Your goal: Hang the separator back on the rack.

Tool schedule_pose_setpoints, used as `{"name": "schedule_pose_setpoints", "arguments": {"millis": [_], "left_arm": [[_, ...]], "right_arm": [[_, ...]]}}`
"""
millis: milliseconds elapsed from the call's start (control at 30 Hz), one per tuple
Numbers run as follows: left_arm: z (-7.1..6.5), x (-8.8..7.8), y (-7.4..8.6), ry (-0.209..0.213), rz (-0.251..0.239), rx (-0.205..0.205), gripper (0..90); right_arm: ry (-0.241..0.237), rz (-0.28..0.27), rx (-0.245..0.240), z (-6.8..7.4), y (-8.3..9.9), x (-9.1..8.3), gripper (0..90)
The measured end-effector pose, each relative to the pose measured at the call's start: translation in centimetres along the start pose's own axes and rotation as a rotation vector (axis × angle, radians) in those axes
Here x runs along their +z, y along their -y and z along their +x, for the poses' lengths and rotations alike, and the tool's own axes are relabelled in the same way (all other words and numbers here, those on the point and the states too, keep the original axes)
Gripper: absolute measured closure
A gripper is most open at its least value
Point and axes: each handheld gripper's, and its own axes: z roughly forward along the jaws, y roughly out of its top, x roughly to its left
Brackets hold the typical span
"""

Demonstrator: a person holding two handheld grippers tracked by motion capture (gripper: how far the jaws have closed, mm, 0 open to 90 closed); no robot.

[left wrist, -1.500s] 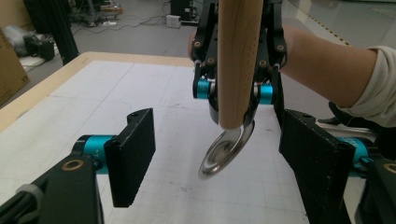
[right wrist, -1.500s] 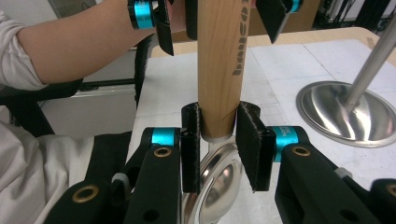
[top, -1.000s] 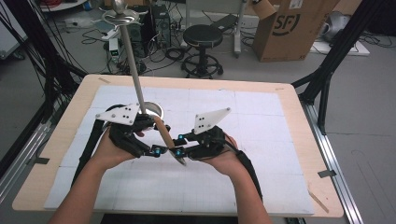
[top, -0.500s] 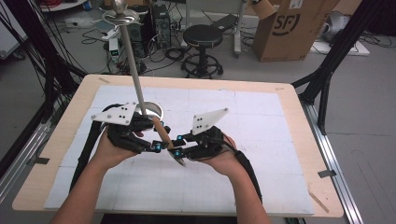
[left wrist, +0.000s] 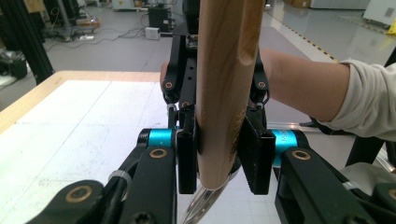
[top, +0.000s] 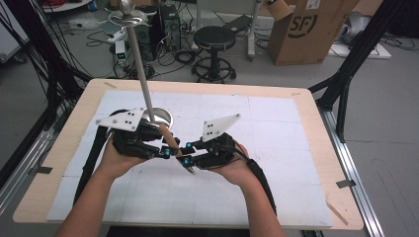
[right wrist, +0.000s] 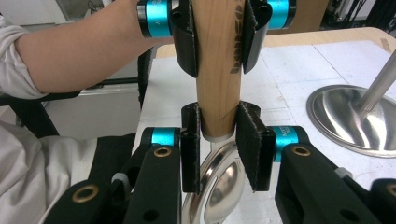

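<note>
A spoon with a wooden handle and a steel bowl hangs tilted over the white mat, held between both grippers. My left gripper has just been closing and is now shut on the handle, its pads pressed on either side. In its own view the left gripper grips low on the wood. My right gripper is shut on the handle's end just above the steel bowl. The left gripper clamps the same handle higher up in the right gripper view.
A steel stand with a round base and a tall slanted pole rises just behind the left gripper; its base lies to the right in the right gripper view. The white mat covers the wooden table. A stool and a cardboard box stand beyond it.
The left gripper's jaws have drawn in onto the wooden handle. Both hands and the spoon have kept their place.
</note>
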Motion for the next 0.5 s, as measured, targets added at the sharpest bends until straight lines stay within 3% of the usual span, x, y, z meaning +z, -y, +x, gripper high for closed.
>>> {"name": "schedule_pose_setpoints", "arguments": {"millis": [233,400,500], "left_arm": [[-0.23,-0.21,-0.13,-0.014,0.023,-0.016,70.8],[-0.29,-0.3,-0.17,-0.021,0.03,-0.012,70.9],[-0.18,-0.7,-0.17,-0.047,0.057,-0.021,70.8]], "right_arm": [[0.0,0.0,0.007,0.08,-0.03,0.25,69.8],[0.028,0.002,0.022,0.03,0.06,0.22,58.0],[0.044,-0.012,0.024,0.1,0.11,-0.31,54.5]]}}
